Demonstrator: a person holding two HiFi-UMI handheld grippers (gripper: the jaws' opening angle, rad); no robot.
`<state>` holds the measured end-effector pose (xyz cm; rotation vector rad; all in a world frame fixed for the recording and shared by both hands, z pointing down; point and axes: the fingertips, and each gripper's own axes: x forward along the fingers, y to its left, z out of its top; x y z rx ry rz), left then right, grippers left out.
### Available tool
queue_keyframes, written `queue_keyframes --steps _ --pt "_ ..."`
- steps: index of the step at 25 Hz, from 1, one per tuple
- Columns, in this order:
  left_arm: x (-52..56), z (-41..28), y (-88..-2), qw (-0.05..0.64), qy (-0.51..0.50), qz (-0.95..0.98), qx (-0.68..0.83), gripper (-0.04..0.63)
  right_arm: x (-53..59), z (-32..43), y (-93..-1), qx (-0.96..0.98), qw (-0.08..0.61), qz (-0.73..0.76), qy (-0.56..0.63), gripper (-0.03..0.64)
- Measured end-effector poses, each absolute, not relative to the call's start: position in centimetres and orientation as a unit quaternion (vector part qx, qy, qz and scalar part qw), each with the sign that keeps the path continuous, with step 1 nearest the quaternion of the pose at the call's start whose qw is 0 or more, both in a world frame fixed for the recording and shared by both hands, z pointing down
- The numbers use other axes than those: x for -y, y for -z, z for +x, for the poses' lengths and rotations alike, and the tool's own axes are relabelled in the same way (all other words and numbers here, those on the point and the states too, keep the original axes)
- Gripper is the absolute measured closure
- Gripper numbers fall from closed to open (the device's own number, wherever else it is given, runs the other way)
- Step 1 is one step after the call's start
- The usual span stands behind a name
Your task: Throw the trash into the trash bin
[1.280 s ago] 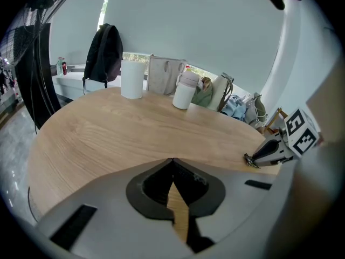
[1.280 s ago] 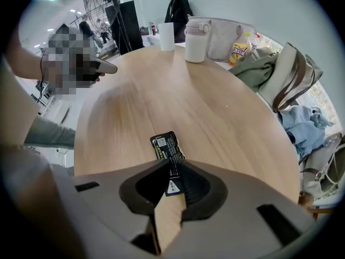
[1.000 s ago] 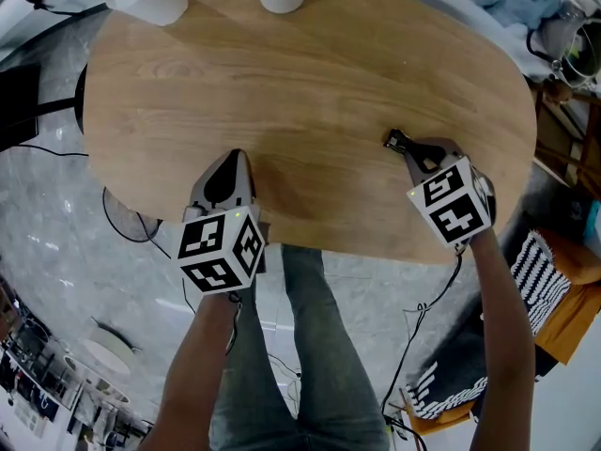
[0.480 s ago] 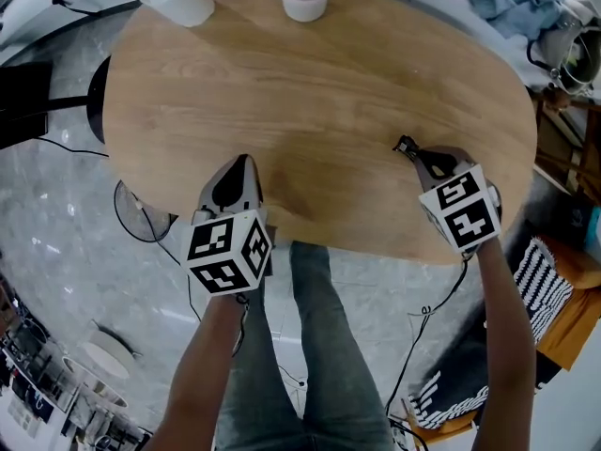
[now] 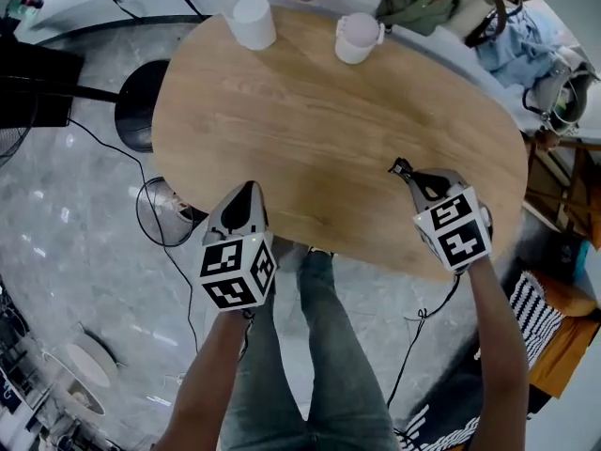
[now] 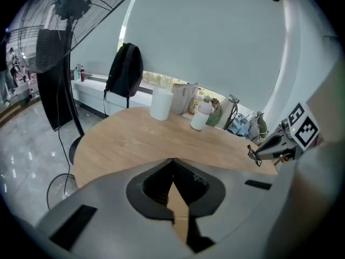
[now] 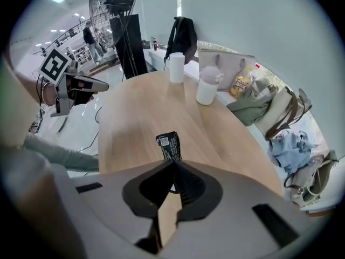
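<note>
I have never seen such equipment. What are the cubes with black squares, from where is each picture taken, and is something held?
There is no robot: a person holds a two-jaw tool in each hand, and the marked cubes belong to the tools. One camera sits on the person's head and looks down; one rides on each tool. The wooden table carries a white cup and a pale mug. The right tool is shut on a small black wrapper. The left tool is shut, empty.
</note>
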<state>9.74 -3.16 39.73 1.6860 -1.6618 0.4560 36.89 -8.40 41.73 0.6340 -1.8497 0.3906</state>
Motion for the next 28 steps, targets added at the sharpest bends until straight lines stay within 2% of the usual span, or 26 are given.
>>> queue_keyframes --steps 5,15,28 --pt "0.6 4.9 -37.0 0.354 -0.156 0.631 0.673 0.578 8.5 31.3 -40.1 0.794 0.532 0.255 -0.15 0.605" --pt "-6.6 -6.4 -36.3 0.369 -0.095 0.531 0.757 0.578 7.6 14.5 -38.2 0.833 0.515 0.171 -0.108 0.604" --pt "-22.1 -20.9 -36.6 0.376 -0.031 0.354 0.856 0.578 -1.8 -9.1 -39.4 0.859 0.511 -0.011 -0.03 0.604"
